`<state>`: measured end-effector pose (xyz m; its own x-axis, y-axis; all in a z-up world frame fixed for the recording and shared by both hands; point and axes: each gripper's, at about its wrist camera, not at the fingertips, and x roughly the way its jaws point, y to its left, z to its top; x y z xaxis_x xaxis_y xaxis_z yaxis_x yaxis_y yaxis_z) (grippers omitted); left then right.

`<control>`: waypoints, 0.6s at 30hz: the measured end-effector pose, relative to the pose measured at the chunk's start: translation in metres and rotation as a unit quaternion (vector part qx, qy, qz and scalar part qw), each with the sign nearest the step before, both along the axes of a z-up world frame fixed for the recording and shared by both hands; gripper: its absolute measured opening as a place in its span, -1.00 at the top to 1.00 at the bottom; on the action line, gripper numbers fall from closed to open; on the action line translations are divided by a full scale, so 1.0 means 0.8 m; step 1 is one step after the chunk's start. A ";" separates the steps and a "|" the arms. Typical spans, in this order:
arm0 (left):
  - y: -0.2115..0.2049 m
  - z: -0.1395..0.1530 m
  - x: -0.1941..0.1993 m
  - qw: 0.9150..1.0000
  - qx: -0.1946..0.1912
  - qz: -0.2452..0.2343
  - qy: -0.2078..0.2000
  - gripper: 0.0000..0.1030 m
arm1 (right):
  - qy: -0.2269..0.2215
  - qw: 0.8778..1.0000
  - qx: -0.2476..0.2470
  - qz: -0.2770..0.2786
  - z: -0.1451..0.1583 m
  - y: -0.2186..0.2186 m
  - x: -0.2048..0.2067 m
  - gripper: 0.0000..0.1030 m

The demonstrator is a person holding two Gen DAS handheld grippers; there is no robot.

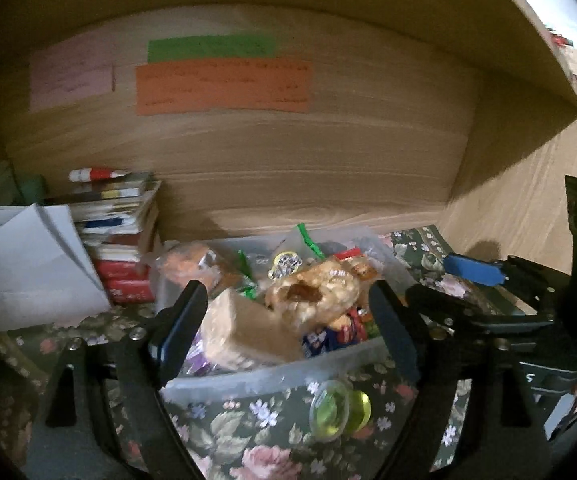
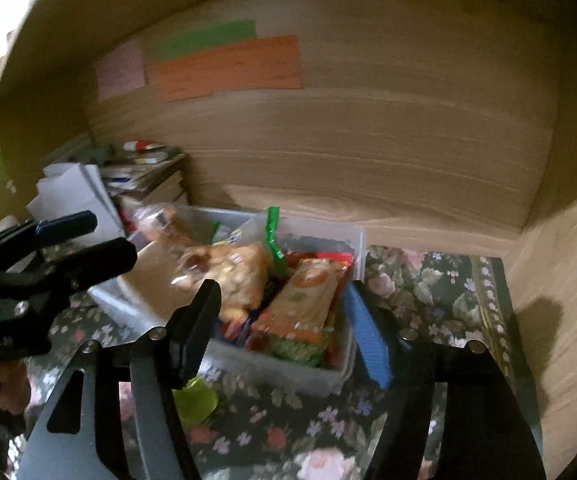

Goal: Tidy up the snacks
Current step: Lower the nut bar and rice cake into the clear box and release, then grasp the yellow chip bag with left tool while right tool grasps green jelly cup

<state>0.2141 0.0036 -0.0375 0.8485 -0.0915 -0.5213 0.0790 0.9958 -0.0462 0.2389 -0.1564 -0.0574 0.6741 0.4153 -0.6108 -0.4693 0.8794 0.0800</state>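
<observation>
The bench [image 1: 272, 432], covered in a dark green floral cloth, carries a clear rectangular plastic bin [image 1: 256, 380] heaped with snack packets, and that bin sits straight ahead of both your tools, its near wall closest to you. To its left stands a stack of books [image 1: 122, 232] with a folded white paper sheet [image 1: 28, 264] leaning in front; neither belongs to the job.

In the bin, the clear bag of golden puffed snack [image 1: 316, 292] lies on top near the middle, and a pale tan wrapped block [image 1: 244, 328] tilts against the near-left side. From the right wrist view an orange and green flat packet [image 2: 304, 308] lies with its long axis running from near to far at the bin's right end.

What matters most is the small lime green lidded cup [image 1: 338, 408], which lies tipped on its side on the cloth just outside the bin's near wall. It is low and a little right of centre between your left gripper [image 1: 288, 332] fingers, and low and left of your right gripper [image 2: 284, 328], partly hidden behind its left finger [image 2: 196, 328]. I judge the left hand nearer and better aligned. Both pairs of fingers are spread apart and hold nothing; you would dip the left tool down and toward you to reach the cup
</observation>
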 end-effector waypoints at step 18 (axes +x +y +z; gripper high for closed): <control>0.043 -0.078 -0.071 0.998 0.007 0.022 0.056 -0.69 | 0.099 0.995 -0.016 0.030 -0.080 0.044 -0.033 -0.23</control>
<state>0.1575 0.0380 -0.0997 0.7877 -0.0474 -0.6142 0.0300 0.9988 -0.0386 0.2124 -0.1213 -0.1211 0.5141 0.4288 -0.7429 -0.4990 0.8539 0.1475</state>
